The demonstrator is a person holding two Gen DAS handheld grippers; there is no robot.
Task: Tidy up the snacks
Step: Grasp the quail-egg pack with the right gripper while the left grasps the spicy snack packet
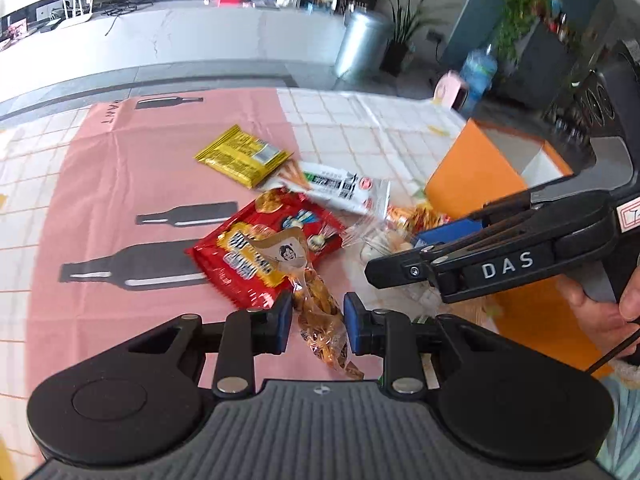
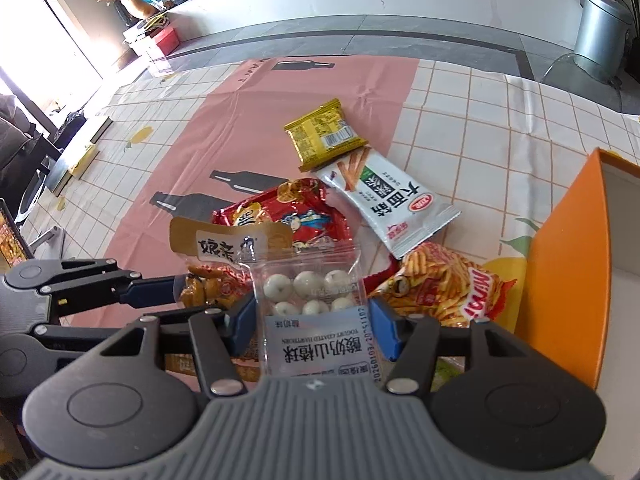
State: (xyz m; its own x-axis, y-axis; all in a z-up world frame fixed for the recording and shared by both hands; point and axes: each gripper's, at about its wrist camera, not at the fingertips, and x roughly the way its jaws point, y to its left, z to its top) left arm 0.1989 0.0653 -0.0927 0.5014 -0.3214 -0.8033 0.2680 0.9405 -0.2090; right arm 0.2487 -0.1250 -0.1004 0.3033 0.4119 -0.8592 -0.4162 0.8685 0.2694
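left wrist view: left hand-held gripper (image 1: 317,325) had its pads pinched on a clear bag of brown snacks (image 1: 320,320), which hung just in front of the red packet (image 1: 266,248) on the surface (image 1: 100,200). yellow packet (image 1: 243,155) lay behind the red packet; orange box (image 1: 472,172) to its right.

right wrist view: right hand-held gripper (image 2: 313,326) stood half wide, holding a clear pouch of white balls (image 2: 310,292) between its pads, in front of the red packet (image 2: 288,216); white packet (image 2: 384,196) and orange chip bag (image 2: 440,284) to its right.

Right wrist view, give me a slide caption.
Right gripper grips a clear pouch of white balls beside the orange box.
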